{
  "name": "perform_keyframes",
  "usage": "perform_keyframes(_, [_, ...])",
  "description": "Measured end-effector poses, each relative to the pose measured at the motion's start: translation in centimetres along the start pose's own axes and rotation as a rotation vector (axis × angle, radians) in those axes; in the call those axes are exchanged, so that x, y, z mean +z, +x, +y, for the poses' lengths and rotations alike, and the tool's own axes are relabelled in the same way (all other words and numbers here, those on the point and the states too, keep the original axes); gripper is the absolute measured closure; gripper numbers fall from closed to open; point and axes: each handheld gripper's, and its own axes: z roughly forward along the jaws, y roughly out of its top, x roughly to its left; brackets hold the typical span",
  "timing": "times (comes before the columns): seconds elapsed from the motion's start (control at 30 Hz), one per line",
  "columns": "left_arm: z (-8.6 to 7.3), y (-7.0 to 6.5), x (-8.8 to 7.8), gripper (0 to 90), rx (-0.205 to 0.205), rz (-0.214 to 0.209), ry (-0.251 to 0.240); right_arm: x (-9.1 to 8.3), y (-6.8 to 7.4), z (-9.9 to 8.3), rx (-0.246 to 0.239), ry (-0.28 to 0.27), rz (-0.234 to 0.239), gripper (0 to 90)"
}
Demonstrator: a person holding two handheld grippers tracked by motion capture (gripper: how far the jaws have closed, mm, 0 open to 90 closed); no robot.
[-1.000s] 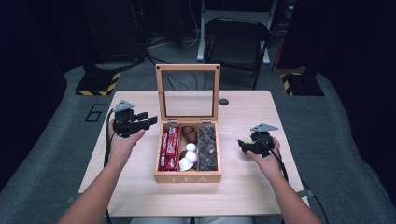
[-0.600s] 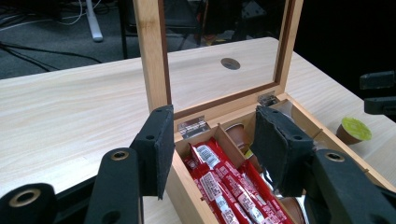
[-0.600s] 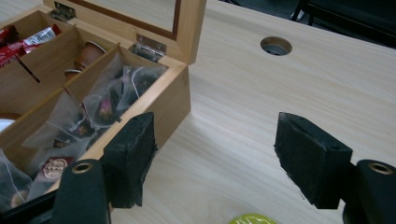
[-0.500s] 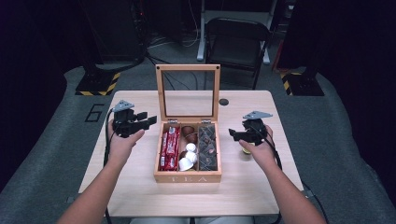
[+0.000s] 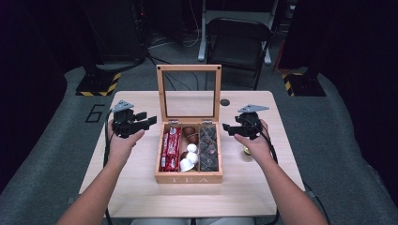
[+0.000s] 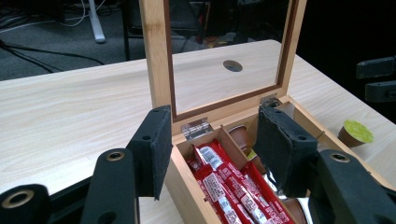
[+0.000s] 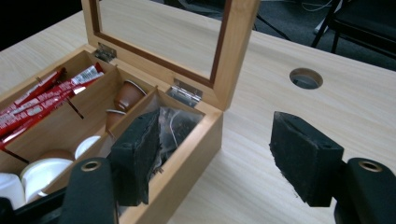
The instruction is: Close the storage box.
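While the left waits, the right hand-held gripper (image 5: 229, 128) has neared the tea box (image 5: 188, 176).

Tea box (image 5: 188, 177) mid-table (image 5: 141, 197), tongs either side

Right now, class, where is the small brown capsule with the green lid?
The small brown capsule with the green lid sits on the pale wooden table, just right of the open wooden tea box, beside the right hand.

Pale matt wooden table (image 5: 263, 187); smooth wooden box (image 5: 187, 178) with glass lid (image 5: 190, 93), shiny metal hinges (image 7: 185, 91), glossy red packets (image 6: 224, 186).
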Motion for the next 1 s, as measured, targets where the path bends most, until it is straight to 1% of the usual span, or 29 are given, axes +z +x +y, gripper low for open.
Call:
perform_keyframes(0.07, [0.0, 0.0, 0.0, 45.1, -0.002, -0.003, -0.002, 0.1, 0.3, 0.4, -0.002, -0.012, 0.002, 33.3])
perform_keyframes(0.23, [0.0, 0.1, -0.1, 45.1, 0.001, -0.003, 0.002, 0.4, 0.9, 1.5, -0.012, -0.027, 0.032, 35.5])
perform_keyframes(0.27, [0.0, 0.1, -0.1, 45.2, -0.003, -0.002, 0.004, 0.4, 1.0, 1.6, -0.01, -0.024, 0.034, 35.7])
perform_keyframes(0.37, [0.0, 0.2, -0.3, 45.2, 0.005, 0.0, 0.004, 0.6, 1.3, 2.1, -0.021, -0.023, 0.043, 36.5])
perform_keyframes(0.5, [0.0, 0.2, -0.3, 45.2, 0.002, 0.003, 0.001, 1.0, 1.5, 2.9, -0.032, -0.017, 0.044, 37.4])
perform_keyframes(0.53, [0.0, 0.2, -0.3, 45.2, 0.003, 0.003, 0.0, 1.1, 1.5, 3.0, -0.028, -0.016, 0.044, 37.5])
perform_keyframes(0.57, [0.0, 0.2, -0.3, 45.3, 0.004, 0.003, 0.001, 1.2, 1.5, 3.2, -0.029, -0.016, 0.042, 37.6])
perform_keyframes(0.6, [0.0, 0.2, -0.3, 45.3, 0.004, 0.003, 0.001, 1.4, 1.5, 3.3, -0.019, -0.014, 0.042, 37.6])
perform_keyframes(0.63, [0.0, 0.2, -0.3, 45.4, 0.005, 0.002, 0.002, 1.5, 1.4, 3.5, -0.026, -0.017, 0.038, 37.9])
perform_keyframes(0.7, [0.0, 0.2, -0.3, 45.4, 0.006, 0.001, 0.003, 1.9, 1.2, 3.9, -0.021, -0.019, 0.023, 37.7])
perform_keyframes(0.73, [0.0, 0.2, -0.3, 45.4, 0.006, 0.0, 0.001, 2.1, 1.1, 4.0, -0.007, -0.019, 0.02, 37.3])
perform_keyframes(0.77, [0.0, 0.2, -0.2, 45.4, 0.009, 0.0, 0.002, 2.3, 0.8, 4.3, -0.007, -0.02, 0.019, 37.3])
perform_keyframes(0.87, [0.0, 0.2, -0.2, 45.4, 0.009, -0.004, 0.002, 2.8, 0.5, 4.8, 0.013, -0.011, 0.009, 37.3])
perform_keyframes(0.9, [0.0, 0.2, -0.2, 45.5, 0.009, -0.004, 0.002, 3.0, 0.3, 5.0, 0.004, -0.011, 0.004, 37.3])
perform_keyframes(0.97, [0.0, 0.1, -0.1, 45.5, 0.002, -0.005, 0.004, 3.3, 0.0, 5.3, 0.007, -0.011, -0.001, 37.3])
perform_keyframes(1.0, [0.0, 0.2, -0.1, 45.5, 0.007, -0.006, 0.004, 3.4, -0.1, 5.4, 0.009, -0.007, -0.005, 37.3])
